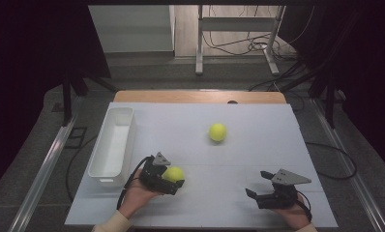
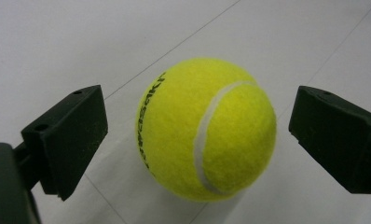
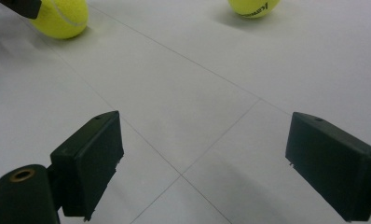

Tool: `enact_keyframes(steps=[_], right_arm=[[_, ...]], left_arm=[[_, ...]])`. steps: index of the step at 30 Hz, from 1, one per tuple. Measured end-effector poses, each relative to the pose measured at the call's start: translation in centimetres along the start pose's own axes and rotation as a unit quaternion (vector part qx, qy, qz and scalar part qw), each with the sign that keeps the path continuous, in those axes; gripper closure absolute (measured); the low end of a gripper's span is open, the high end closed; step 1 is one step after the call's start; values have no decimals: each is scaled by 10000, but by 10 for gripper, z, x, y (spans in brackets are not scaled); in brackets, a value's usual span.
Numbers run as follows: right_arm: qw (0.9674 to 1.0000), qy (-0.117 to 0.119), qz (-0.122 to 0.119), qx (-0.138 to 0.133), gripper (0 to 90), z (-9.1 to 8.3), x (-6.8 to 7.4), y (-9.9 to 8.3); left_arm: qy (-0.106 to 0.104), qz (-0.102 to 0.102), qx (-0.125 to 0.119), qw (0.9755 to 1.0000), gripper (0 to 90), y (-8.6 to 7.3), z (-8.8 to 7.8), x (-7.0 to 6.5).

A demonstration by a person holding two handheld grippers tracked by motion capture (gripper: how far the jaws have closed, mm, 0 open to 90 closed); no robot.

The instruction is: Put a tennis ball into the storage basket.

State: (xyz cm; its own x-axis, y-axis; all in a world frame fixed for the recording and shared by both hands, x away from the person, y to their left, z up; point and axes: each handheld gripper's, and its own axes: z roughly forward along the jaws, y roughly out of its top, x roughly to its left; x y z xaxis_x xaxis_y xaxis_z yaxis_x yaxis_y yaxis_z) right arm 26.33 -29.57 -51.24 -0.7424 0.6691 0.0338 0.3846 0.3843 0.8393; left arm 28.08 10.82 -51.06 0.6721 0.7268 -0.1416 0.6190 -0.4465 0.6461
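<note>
A yellow tennis ball (image 1: pixel 174 173) (image 2: pixel 204 130) rests on the white table (image 1: pixel 258 145) near its front left. My left gripper (image 1: pixel 171 177) (image 2: pixel 197 116) is open around it, with a gap between the ball and each black jaw. A second tennis ball (image 1: pixel 217 132) (image 3: pixel 253 7) lies alone near the table's middle. Near the front right, my right gripper (image 1: pixel 258 184) (image 3: pixel 202 140) stands open over bare table, nothing between its fingers. The right gripper view has the nearer ball (image 3: pixel 62 18) at its top left, beside a jaw of the other gripper.
A long white bin (image 1: pixel 112 145) stands along the table's left edge, just left of my left hand. Beyond the far edge are a wooden strip, a metal stand and loose cables on the floor. Dark curtains flank both sides.
</note>
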Motion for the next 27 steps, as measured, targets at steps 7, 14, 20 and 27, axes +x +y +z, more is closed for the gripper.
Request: enact_keyframes(steps=[7, 14, 20, 27], right_arm=[[10000, -3, -4, -1, 115, 0, 0, 0], [10000, -17, -7, 27, 115, -1, 0, 0], [10000, -16, 6, 8, 115, -1, 0, -1], [10000, -36, 0, 0, 115, -1, -1, -1]], left_arm=[[-99, 103, 151, 9998, 118, 0, 4, -1], [-107, 141, 99, 9998, 265, -1, 2, -1], [-106, 160, 16, 9998, 268, -1, -1, -1], [-114, 111, -318, 9994, 269, 0, -10, -3]])
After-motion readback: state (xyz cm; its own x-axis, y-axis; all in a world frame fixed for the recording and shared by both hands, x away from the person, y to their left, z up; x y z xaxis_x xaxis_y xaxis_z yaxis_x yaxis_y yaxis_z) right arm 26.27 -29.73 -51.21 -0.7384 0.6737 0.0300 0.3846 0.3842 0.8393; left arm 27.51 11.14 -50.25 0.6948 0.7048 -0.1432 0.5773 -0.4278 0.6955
